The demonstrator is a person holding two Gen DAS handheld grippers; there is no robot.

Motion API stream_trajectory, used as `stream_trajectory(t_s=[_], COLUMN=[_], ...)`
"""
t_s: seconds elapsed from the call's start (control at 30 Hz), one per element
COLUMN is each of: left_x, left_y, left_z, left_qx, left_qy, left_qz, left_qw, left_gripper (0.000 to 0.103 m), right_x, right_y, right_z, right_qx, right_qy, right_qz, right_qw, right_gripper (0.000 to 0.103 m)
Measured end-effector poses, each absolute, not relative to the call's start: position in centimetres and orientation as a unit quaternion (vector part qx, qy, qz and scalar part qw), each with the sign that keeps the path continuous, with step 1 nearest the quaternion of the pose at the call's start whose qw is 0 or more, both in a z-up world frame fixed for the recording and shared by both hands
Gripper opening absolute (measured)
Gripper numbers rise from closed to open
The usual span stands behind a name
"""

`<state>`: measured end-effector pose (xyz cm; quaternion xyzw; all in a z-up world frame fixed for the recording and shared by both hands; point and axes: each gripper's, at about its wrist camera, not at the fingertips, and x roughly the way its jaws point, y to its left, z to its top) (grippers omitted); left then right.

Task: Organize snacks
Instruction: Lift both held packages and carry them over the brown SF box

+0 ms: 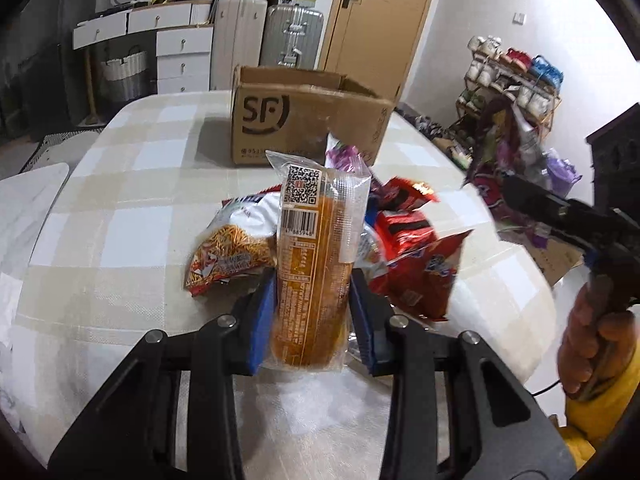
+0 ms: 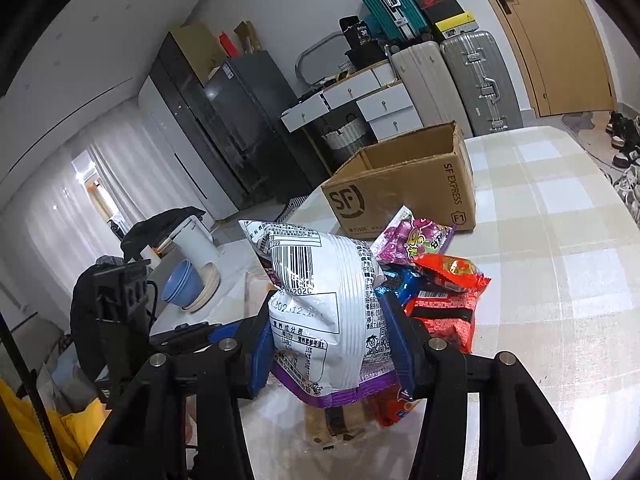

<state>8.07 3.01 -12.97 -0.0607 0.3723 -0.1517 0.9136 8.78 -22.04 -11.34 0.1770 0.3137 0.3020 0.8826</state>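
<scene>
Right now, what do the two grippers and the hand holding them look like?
Left gripper and right gripper: black angular linkage arms, silver round pivot bolts, blue pads on the fingers. In the left wrist view, the bare right hand grips a black handle; a yellow sleeve and thin dark cable show below.

Colour rundown: the soft checked tablecloth [image 1: 132, 208] is beige and white squares. The open cardboard box [image 1: 308, 120] is plain brown with a dark SF logo. The clear-wrapped bread pack [image 1: 312, 264] is golden orange with a black QR code and barcode. Beside it, the crinkly noodle-snack bag [image 1: 228, 256] is white on top, orange-red below. The puffy chip bag [image 2: 328, 312] is white with black print and a purple bottom band. The small candy pouch [image 2: 412, 240] is purple-pink, the foil packet [image 2: 452, 272] red. Pads [image 1: 262, 320] are blue.
</scene>
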Motion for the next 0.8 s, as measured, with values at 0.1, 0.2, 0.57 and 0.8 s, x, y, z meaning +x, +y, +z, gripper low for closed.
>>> stream_trajectory(t_s=[0.1, 0.2, 0.57, 0.8], left_x=[7.1, 6.2, 4.4, 2.7], left_y=[3.4, 4.0, 5.8, 6.1], left_z=[-11.7, -10.1, -4.2, 0.6], left_qx=[-0.068, -0.071, -0.078, -0.064], left_qy=[0.358, 0.34, 0.298, 0.25], left_qz=[-0.16, -0.16, -0.13, -0.129], left_qw=[0.917, 0.924, 0.942, 0.957], left_gripper=[0.032, 0.032, 0.032, 0.032], right_x=[8.5, 8.2, 6.9, 6.5], right_y=[-21.8, -21.5, -20.5, -20.5], right_z=[-10.8, -9.9, -5.0, -2.0], right_qx=[0.175, 0.17, 0.144, 0.143], right_qy=[0.311, 0.305, 0.269, 0.251], right_qz=[0.301, 0.299, 0.295, 0.292], right_qw=[0.884, 0.888, 0.906, 0.912], right_gripper=[0.05, 0.05, 0.05, 0.05])
